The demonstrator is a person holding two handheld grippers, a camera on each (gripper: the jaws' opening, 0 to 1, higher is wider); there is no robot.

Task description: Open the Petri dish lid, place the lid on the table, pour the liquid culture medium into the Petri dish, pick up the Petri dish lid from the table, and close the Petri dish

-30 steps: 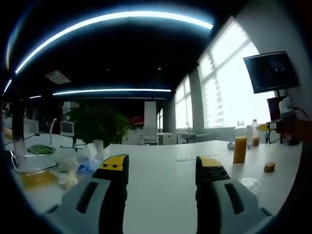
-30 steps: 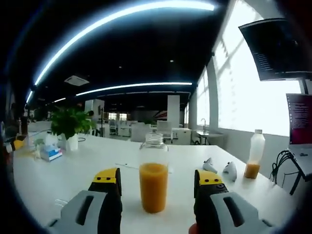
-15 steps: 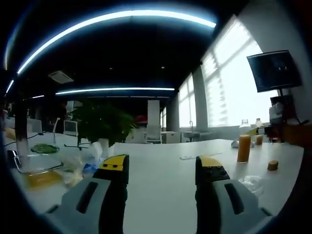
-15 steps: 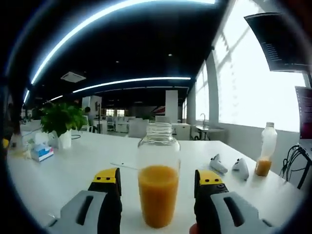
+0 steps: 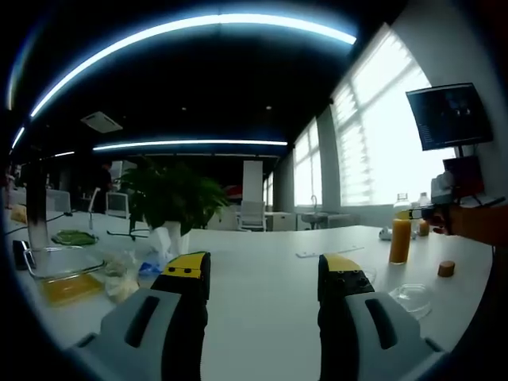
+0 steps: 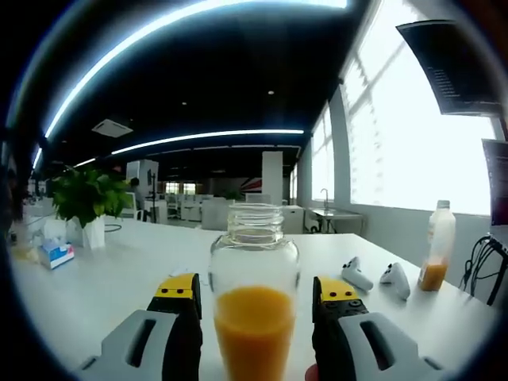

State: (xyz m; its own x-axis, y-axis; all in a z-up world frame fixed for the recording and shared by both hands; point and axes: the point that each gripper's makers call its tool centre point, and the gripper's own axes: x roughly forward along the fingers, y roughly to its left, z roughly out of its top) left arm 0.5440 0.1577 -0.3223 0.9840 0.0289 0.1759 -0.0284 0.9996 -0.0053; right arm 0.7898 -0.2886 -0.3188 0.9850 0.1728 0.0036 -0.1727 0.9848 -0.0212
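Jaws of our right gripper (image 6: pixel 253 298) stand apart on either side of the glass bottle (image 6: pixel 254 305), which holds orange liquid in its lower half and has no cap on its threaded neck; we cannot tell whether the yellow-tipped pads touch the glass, so the grip itself is uncertain. Beyond the bottle on the white table (image 6: pixel 119 270) we see two small white devices (image 6: pixel 373 276) and a plastic bottle (image 6: pixel 437 255) with a little orange liquid. A potted plant (image 6: pixel 83 208) and a tissue pack (image 6: pixel 54 252) sit farther off on the other side.

Our left gripper (image 5: pixel 264 275) is spread wide with nothing between its jaws, hovering over bare tabletop. Near it lies the clear Petri dish (image 5: pixel 413 298), flat on the table, with a small brown cork (image 5: pixel 446 269) just beyond. A glass tray (image 5: pixel 59 274) with yellow contents sits on the far side.
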